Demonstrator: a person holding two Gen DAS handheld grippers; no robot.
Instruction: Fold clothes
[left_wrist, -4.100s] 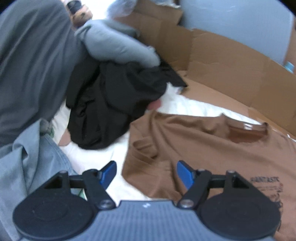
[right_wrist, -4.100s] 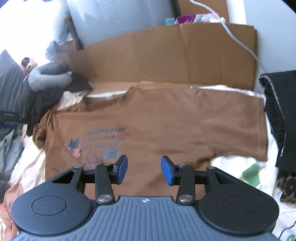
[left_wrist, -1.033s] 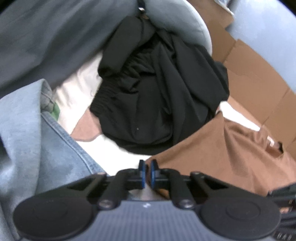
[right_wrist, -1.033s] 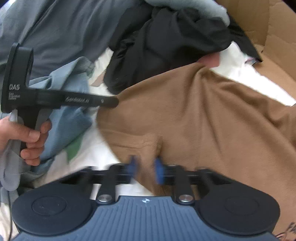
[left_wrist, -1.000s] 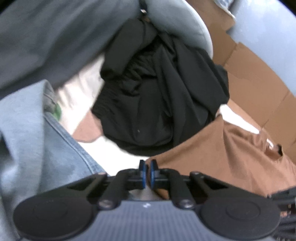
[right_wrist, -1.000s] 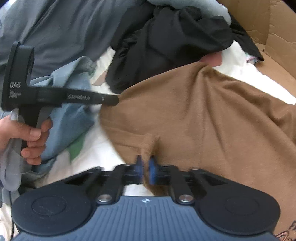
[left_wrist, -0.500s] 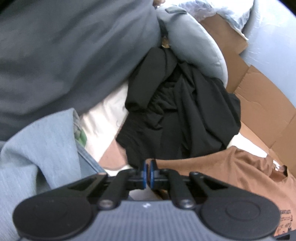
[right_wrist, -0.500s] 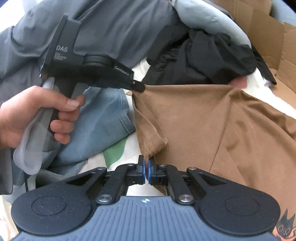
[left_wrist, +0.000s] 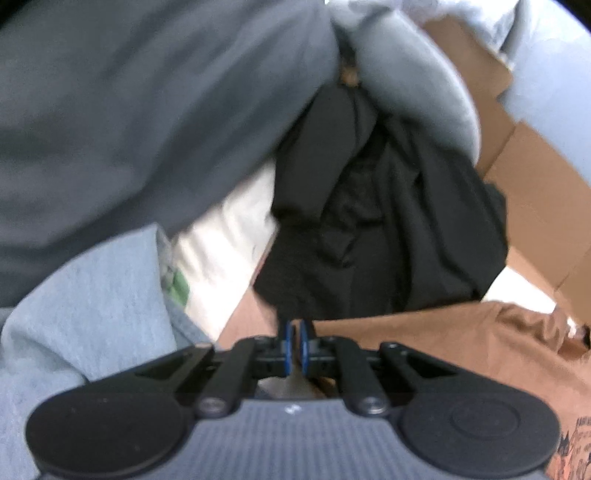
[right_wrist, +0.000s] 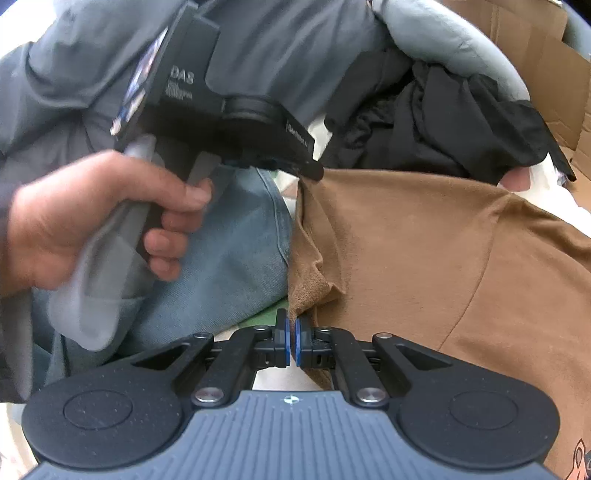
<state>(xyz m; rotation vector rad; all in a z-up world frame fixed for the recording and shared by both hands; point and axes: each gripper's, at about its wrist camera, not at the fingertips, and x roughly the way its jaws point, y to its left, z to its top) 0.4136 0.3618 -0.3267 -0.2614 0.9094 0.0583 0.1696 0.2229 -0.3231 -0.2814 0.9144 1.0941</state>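
A brown T-shirt (right_wrist: 424, 240) lies spread over a white sheet, with its left edge lifted and stretched between my two grippers. My right gripper (right_wrist: 291, 341) is shut on a bunched fold of that edge. My left gripper (right_wrist: 312, 170), held in a person's hand (right_wrist: 74, 229), pinches the shirt's upper corner. In the left wrist view the left gripper (left_wrist: 293, 332) shows a narrow gap between its blue pads as its jaws are opening, and the brown T-shirt (left_wrist: 461, 350) runs off from the right pad.
A heap of black garments (left_wrist: 388, 229) lies just beyond the shirt. A large grey garment (left_wrist: 129, 110) covers the upper left. Light blue jeans (right_wrist: 229, 258) lie under the left hand. Cardboard walls (left_wrist: 546, 192) close off the right and back.
The right gripper closed on the shirt's edge. Both grippers then drew the edge up and towards the jeans. The gap between the left pads has widened a little.
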